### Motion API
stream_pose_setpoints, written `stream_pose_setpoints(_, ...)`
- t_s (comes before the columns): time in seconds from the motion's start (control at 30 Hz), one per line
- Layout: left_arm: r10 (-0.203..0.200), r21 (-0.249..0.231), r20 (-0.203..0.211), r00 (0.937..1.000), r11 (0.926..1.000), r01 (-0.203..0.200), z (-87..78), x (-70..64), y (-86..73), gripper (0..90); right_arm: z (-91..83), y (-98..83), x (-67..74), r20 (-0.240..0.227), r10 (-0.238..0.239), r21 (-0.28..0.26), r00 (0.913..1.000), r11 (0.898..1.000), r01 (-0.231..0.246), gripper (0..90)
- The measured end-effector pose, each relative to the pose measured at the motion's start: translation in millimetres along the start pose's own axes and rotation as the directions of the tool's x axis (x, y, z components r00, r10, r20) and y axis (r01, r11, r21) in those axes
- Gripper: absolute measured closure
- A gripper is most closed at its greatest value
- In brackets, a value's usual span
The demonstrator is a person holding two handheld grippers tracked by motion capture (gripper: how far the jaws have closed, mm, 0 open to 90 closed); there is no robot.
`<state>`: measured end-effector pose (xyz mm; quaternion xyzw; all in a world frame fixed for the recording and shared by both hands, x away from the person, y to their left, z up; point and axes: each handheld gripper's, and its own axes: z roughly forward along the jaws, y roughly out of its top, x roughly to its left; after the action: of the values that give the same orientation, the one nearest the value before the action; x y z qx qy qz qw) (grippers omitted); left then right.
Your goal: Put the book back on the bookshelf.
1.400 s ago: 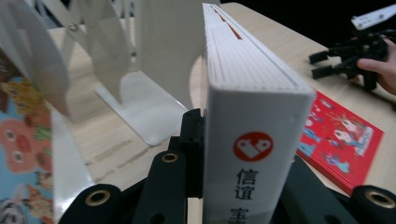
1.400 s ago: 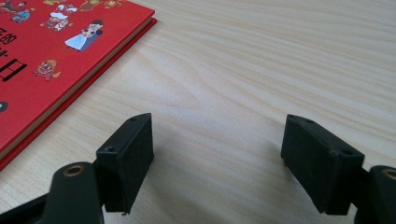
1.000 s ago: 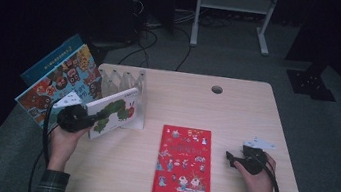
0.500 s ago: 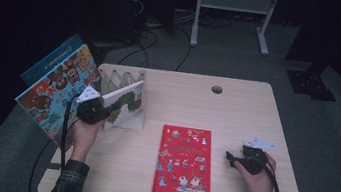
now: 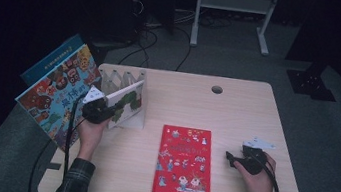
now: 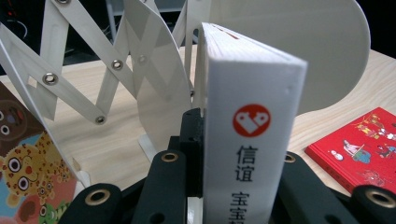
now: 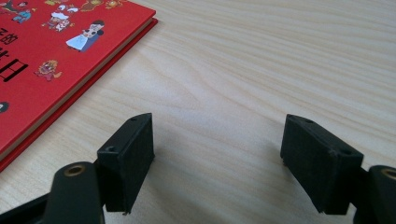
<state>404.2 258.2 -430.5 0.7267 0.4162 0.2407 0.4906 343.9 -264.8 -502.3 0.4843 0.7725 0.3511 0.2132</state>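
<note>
White book (image 6: 252, 140), spine up, clamped in my left gripper's (image 5: 105, 112) jaws at the table's 9 o'clock, going into the folding rack (image 5: 125, 82); next: seat it in a slot; right gripper (image 5: 236, 161) idle, jaws apart.

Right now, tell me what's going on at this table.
A person is shelving picture books. The left hand-held gripper is shut on a white-spined book, holding it upright at the white accordion book rack. The right hand-held gripper rests open on the wooden table, holding nothing, just right of a red book lying flat. Two more colourful books lean at the table's left edge.
</note>
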Motion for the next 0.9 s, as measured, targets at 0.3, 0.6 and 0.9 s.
stream_pose_setpoints(0.3, 0.029, 0.091, -0.009, 0.9995, 0.9955, -0.028, 9.4, -3.9, -14.0, 74.9, 0.0, 0.0, 0.1, -0.001, -0.001, -0.001, 1.0000, 1.000, 0.001, 24.8)
stream_pose_setpoints(0.6, 0.024, 0.114, -0.007, 0.9997, 0.9933, -0.023, 14.0, -3.5, -18.5, 72.1, 0.3, 0.3, 0.9, -0.004, -0.005, 0.000, 1.0000, 1.000, 0.005, 24.8)
stream_pose_setpoints(0.9, 0.026, 0.126, -0.002, 0.9997, 0.9917, -0.025, -6.8, -1.0, -25.1, 51.3, 0.3, 0.3, 1.6, -0.008, -0.009, -0.001, 0.9999, 1.000, 0.009, 24.8)
